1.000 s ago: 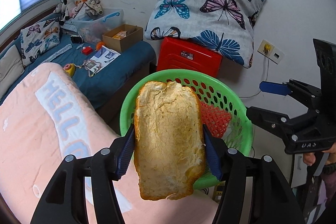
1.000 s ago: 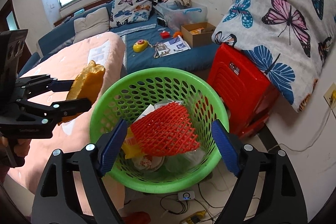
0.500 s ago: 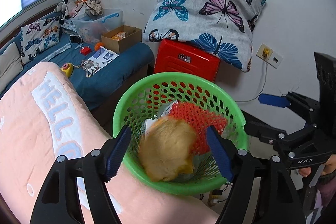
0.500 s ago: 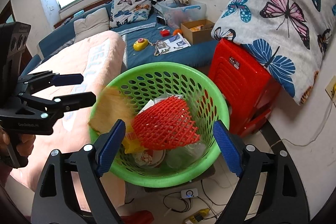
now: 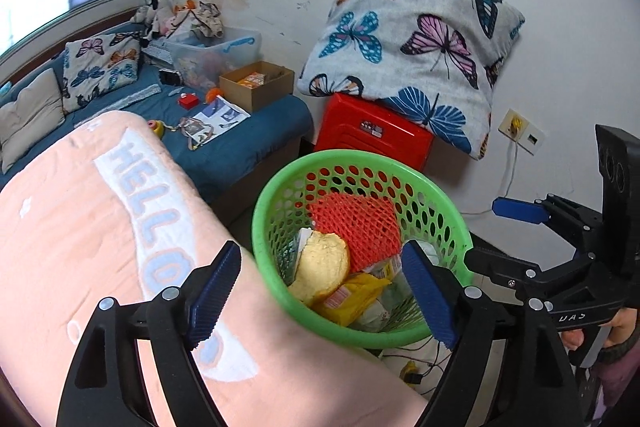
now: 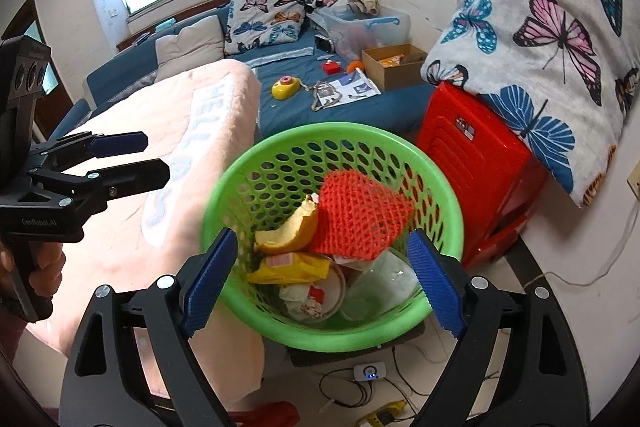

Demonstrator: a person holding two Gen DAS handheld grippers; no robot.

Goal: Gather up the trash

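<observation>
Bread [image 5: 323, 261], a torn yellowish slice, lies inside the green basket [image 5: 276, 187], leaning against the wall nearest the bed, with a red foam net [image 5: 356, 223] just behind it and a yellow wrapper [image 5: 350, 297] touching its lower edge. From the right wrist view the same bread [image 6: 290, 229] rests above the yellow wrapper [image 6: 290, 267], beside the red foam net [image 6: 356, 217], with a clear plastic cup [image 6: 380, 287] and a paper bowl [image 6: 316, 297] lower in the green basket [image 6: 436, 179]. The left gripper [image 5: 320, 291] hangs over the basket's near rim with its jaws wide apart and nothing between them; they have just been opening, and the blue pads touch no item. The right gripper [image 6: 324, 281] also stands with jaws spread wide and empty, having just been opening a little, framing the basket from above. Each gripper appears in the other's view: the right gripper [image 5: 520, 211] at the right edge, the left gripper [image 6: 120, 163] over the pink blanket [image 6: 132, 155]. The basket sits on the floor between the bed's corner, covered by the pink blanket [image 5: 80, 227], and a red stool [image 5: 372, 131] carrying a butterfly pillow [image 5: 416, 47] against the wall.
</observation>
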